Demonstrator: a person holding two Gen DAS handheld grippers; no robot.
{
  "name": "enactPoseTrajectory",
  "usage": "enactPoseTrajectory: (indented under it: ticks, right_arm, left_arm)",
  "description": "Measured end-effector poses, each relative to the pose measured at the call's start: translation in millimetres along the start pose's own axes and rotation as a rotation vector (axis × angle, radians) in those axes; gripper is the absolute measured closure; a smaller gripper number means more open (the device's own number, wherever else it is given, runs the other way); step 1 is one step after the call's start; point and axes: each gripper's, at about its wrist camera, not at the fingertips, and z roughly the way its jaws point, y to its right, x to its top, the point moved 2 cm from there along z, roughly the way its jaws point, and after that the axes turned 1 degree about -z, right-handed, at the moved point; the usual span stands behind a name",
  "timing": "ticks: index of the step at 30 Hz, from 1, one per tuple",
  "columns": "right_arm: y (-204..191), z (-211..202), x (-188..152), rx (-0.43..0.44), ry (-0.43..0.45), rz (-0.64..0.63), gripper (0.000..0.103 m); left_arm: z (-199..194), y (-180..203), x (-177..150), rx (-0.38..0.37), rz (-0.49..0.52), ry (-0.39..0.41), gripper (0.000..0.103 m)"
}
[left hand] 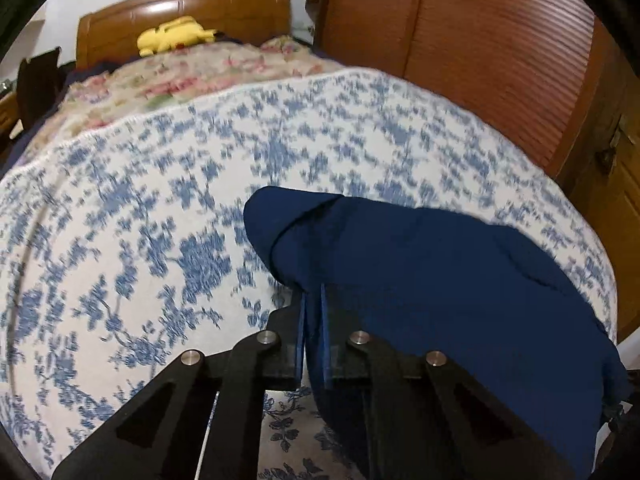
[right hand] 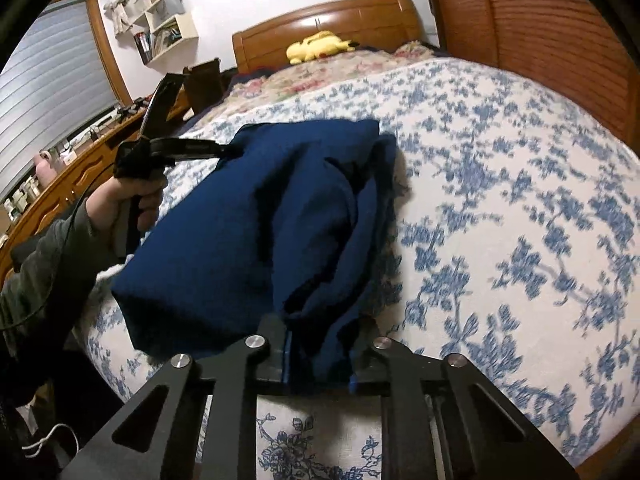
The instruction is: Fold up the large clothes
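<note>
A dark navy garment [right hand: 248,216] hangs bunched between both grippers, over the blue-flowered white bedspread [right hand: 500,200]. My left gripper [left hand: 314,300] is shut on one edge of the garment [left hand: 440,280], which drapes to its right. It also shows in the right wrist view [right hand: 228,150], held by a hand at the garment's far left corner. My right gripper [right hand: 316,344] is shut on the near edge of the garment, with cloth filling the gap between its fingers.
A yellow plush toy [right hand: 316,46] lies by the wooden headboard [right hand: 320,20] on a floral blanket. A wooden wardrobe [left hand: 460,60] stands to the right of the bed. A wooden dresser [right hand: 60,184] with small items, a wall shelf and a window are on the left.
</note>
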Motion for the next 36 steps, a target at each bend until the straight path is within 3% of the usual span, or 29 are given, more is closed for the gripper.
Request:
enactPoseTrajectory:
  ticks: [10, 16, 20, 29, 32, 36]
  right_arm:
    - [47.3, -53.1, 18.5, -0.097, 0.134, -0.023, 0.089]
    - [108.2, -104.3, 20.0, -0.231, 0.188, -0.033, 0.090]
    - [156.7, -144.3, 21.2, -0.349, 0.212, -0.026, 0.090]
    - [261.4, -216.9, 14.6, -0.619, 0.190, 0.038, 0.091]
    - [293.5, -220.1, 1.2, -0.672, 0.152, 0.084, 0.091]
    - [325.0, -212.4, -14.6, -0.682, 0.084, 0.175, 0.085]
  left_arm:
    - [-36.9, 72.4, 28.9, -0.022, 0.098, 0.094, 0.097]
    - [-41.5, 162.3, 53.0, -0.080, 0.186, 0.138, 0.097]
    - [-25.0, 233.6, 73.7, -0.137, 0.239, 0.156, 0.097]
    - [33.6, 382.3, 98.4, -0.301, 0.307, 0.119, 0.098]
    - [50.9, 410.5, 96.8, -0.314, 0.328, 0.104, 0.099]
    - [52.9, 423.5, 92.8, -0.304, 0.373, 0.111, 0.099]
